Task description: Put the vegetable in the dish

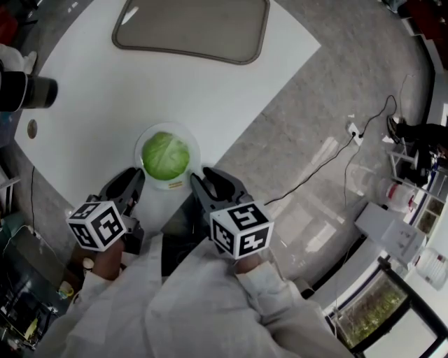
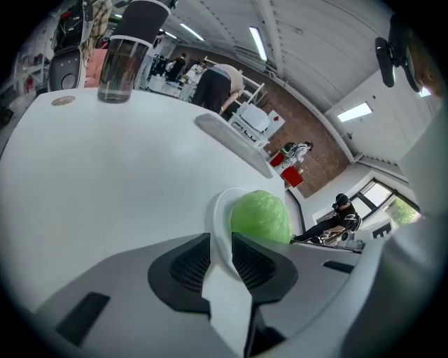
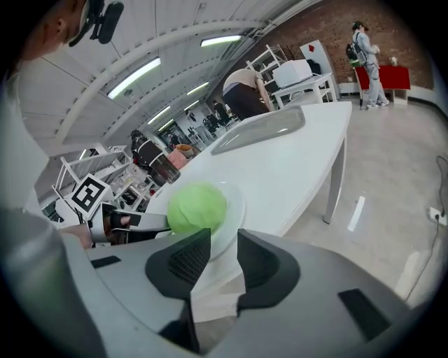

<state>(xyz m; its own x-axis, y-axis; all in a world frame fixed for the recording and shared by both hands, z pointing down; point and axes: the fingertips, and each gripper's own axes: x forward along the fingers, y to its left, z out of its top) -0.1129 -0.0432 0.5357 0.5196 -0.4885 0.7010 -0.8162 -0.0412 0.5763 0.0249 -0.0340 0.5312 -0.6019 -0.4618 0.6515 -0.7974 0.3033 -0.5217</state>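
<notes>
The cabbage (image 1: pixel 166 155) already sits in the middle of the white dish (image 1: pixel 168 126), so by my reckoning the placing itself is done and what I have now is a carry or a final setting-down. My left claw (image 1: pixel 134 180) is clamped on the near-left part of the rim, which runs straight between its ribbed pads. My right claw (image 1: pixel 201 179) is pinched the same way on the near-right part, just beside the cabbage. I take the dish from two sides because a round, heavy head on a shallow dish wants to roll. Two grips on the rim keep it level, and neither claw touches the cabbage. Both grips are on my side of the dish, so I judge the far edge could dip if I let either one slacken. The dish is at the near edge of a white table (image 1: pixel 105 91), and I cannot tell whether it rests there or hangs just above it. A grey tray (image 1: pixel 189 21) lies at the far side, well apart, and a dark-lidded tumbler (image 2: pixel 120 66) stands off to my left. Below is a grey, glossy floor (image 1: pixel 315 105) with a cable (image 1: pixel 329 157) trailing across it. Around me is a workshop with strip lights, a brick wall, shelving and people at other benches.
</notes>
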